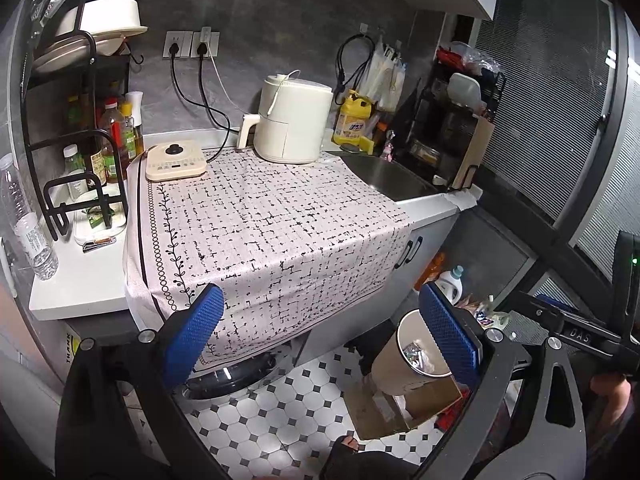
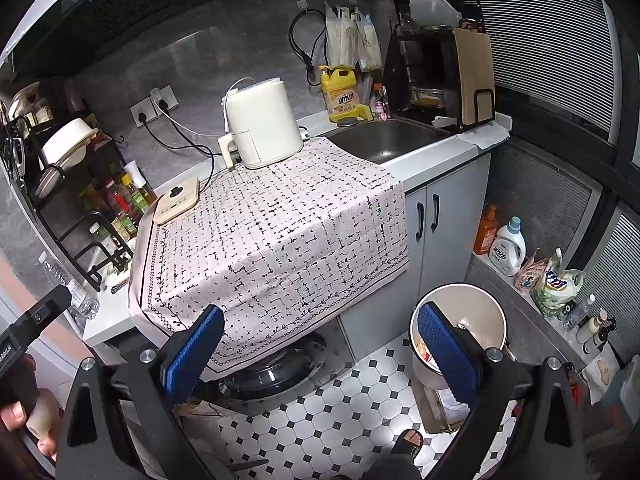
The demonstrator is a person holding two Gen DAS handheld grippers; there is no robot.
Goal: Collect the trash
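Trash bin [image 1: 416, 350] holds wrappers [image 1: 418, 356]; claws agape.

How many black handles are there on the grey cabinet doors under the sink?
2. In the right wrist view, both black handles stand side by side on the grey cabinet doors under the steel sink: left one, right one. Cloth may hide more.

"DAS" showing on black gripper body [image 1: 578, 336] at right; "THANK" running along yellow strip [image 1: 68, 347] under white counter.
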